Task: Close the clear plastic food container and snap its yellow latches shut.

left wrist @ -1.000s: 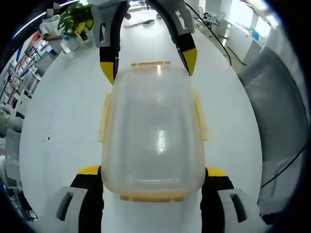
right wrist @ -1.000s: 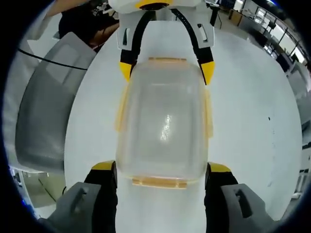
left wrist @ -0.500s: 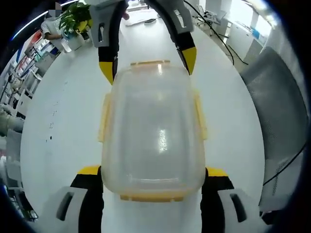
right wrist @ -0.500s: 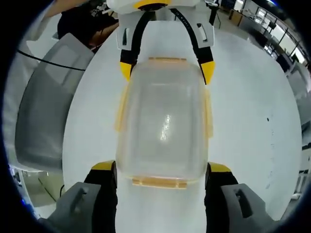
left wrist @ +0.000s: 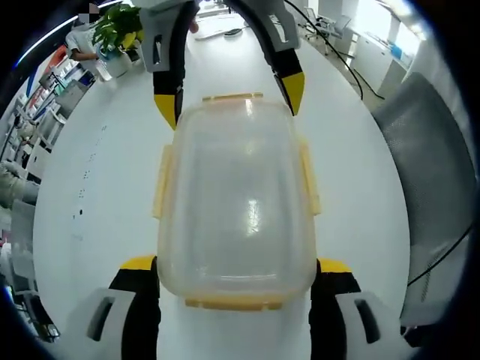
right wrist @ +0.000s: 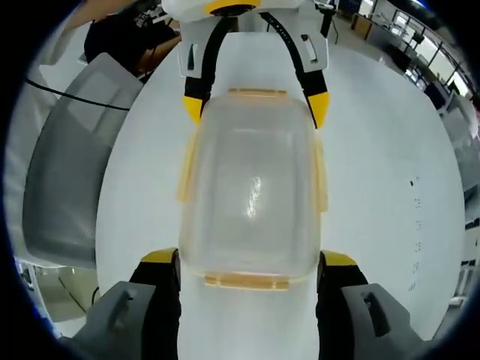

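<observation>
The clear plastic container [left wrist: 236,202] [right wrist: 251,187] lies lengthwise between my two grippers over the white table [left wrist: 97,187], with its lid on. Yellow latches [left wrist: 160,184] stick out at both long sides, and a yellow tab sits at each end. My left gripper [left wrist: 236,264] has its yellow-tipped jaws pressed against both sides of the container's near end. My right gripper [left wrist: 229,99] clamps the far end in the same way. In the right gripper view, the right gripper [right wrist: 247,259] holds the near end and the left gripper [right wrist: 256,109] holds the far end.
A grey chair [left wrist: 431,150] [right wrist: 64,172] stands close beside the table. A potted plant [left wrist: 116,30] and cables [left wrist: 330,52] lie at the table's far end. A person in dark clothes [right wrist: 127,37] is behind the left gripper.
The table marks and the plant drift slightly in both views, while the container and both grippers keep their places relative to each other.
</observation>
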Available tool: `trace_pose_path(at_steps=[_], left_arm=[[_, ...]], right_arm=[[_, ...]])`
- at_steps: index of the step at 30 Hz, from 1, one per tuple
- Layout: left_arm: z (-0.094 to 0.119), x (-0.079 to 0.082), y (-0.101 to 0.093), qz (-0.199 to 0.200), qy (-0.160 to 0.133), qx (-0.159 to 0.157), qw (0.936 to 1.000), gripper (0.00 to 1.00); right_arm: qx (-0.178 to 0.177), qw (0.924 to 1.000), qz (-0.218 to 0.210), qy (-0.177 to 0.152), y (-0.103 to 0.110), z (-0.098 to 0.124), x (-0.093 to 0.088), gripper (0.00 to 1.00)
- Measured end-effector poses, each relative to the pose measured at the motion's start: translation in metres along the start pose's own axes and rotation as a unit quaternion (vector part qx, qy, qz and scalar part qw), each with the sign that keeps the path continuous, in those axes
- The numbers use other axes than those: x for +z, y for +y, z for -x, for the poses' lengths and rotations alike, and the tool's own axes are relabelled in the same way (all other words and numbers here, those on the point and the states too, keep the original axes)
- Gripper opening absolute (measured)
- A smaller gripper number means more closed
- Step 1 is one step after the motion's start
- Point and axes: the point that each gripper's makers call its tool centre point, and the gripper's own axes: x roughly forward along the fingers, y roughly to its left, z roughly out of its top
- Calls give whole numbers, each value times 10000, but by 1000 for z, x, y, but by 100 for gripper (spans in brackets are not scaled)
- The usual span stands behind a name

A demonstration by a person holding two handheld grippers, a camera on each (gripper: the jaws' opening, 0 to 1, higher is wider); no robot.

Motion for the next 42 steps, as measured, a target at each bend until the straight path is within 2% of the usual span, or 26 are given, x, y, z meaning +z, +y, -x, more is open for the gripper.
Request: trace_pose_path(at_steps=[4,8,14,20,25,26,28,30,33,36,37,39,42], left_arm=[[7,0,-3,168,-52,-63,9998,76],[13,-3,-5,161,-34,-4,9999,72],[20,-3,-8,128,-31,103,9999,75],[33,5,-11,292,-264,241,9989,82],[46,12,-19,544,-584,359,9962,86],[48,15,-23,808,-724,346,9935,90],[52,19,-27,1089,-962,373,9887,95],[59,19,-29,1098,-1092,518,9866,95],[66,17,-32,1174,-1198,714,9832,94],[73,29,-51,1511,-1811,441,9708,96],[76,26,-53,1693,-1858,489,9667,96],[82,20,-56,1642,-1895,681,9657,95],[91,16,-61,1680,-2022,916,9605,94]], right_arm=[[-96,10000,-18,16,-3,2,-1,71],[-177,9997,-133,-65,-4,10,1,72],[-316,9993,-173,-61,2,18,1,76],[-468,9986,-237,34,9,27,-5,77],[-654,9972,-358,-61,15,38,-4,77],[-743,9963,-415,-128,15,41,-3,76],[-862,9947,-474,-283,18,45,2,76],[-976,9926,-578,-437,20,49,7,76],[-1071,9909,-657,-491,22,53,7,77],[-1203,9884,-722,-579,24,56,9,77],[-1232,9874,-771,-624,27,59,9,77],[-1277,9857,-843,-705,32,63,10,77],[-1448,9817,-910,-836,38,68,11,75]])
